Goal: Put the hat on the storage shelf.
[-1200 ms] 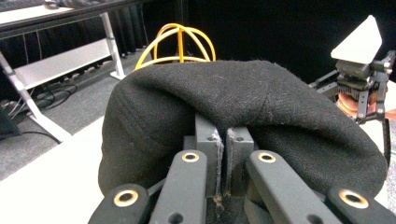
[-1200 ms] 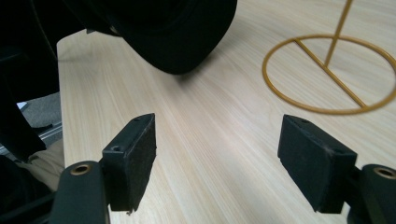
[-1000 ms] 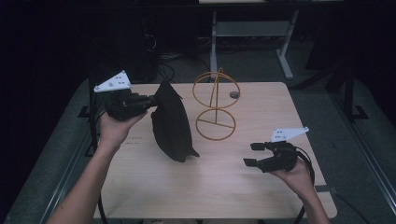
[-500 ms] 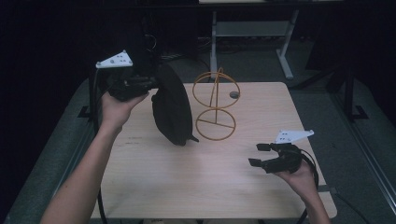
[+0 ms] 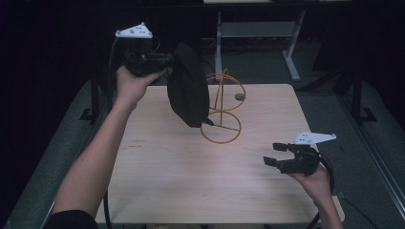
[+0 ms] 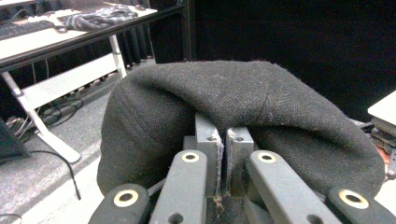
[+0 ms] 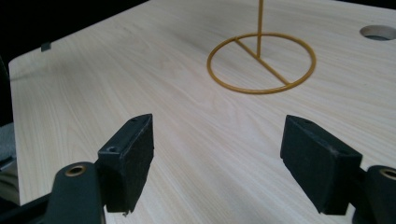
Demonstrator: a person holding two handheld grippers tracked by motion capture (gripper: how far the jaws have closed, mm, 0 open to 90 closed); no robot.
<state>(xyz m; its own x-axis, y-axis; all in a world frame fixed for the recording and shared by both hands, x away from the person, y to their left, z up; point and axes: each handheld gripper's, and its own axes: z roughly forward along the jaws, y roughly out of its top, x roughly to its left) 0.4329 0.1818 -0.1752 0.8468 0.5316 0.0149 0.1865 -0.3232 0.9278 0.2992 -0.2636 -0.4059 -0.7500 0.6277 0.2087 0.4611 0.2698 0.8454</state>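
Observation:
A dark fabric cap (image 5: 188, 88) hangs in the air above the table's back left, clear of the wood. My left gripper (image 5: 165, 61) is shut on its edge; in the left gripper view the cloth (image 6: 243, 102) bulges over the closed jaws. Just right of the cap stands a gold wire stand (image 5: 223, 107) with a ring base (image 7: 261, 63) and an upright hoop. My right gripper (image 5: 274, 155) hovers low over the table's front right, open, with nothing between its pads (image 7: 128, 161).
The light wooden table (image 5: 167, 167) has a round cable hole (image 5: 239, 97) near its back edge. A white desk frame (image 5: 258, 31) stands behind on the grey floor. Another desk with clutter (image 6: 70, 23) appears in the left gripper view.
My left gripper has lifted the cap off the table, up and toward the wire stand. The right gripper has barely shifted and stays open.

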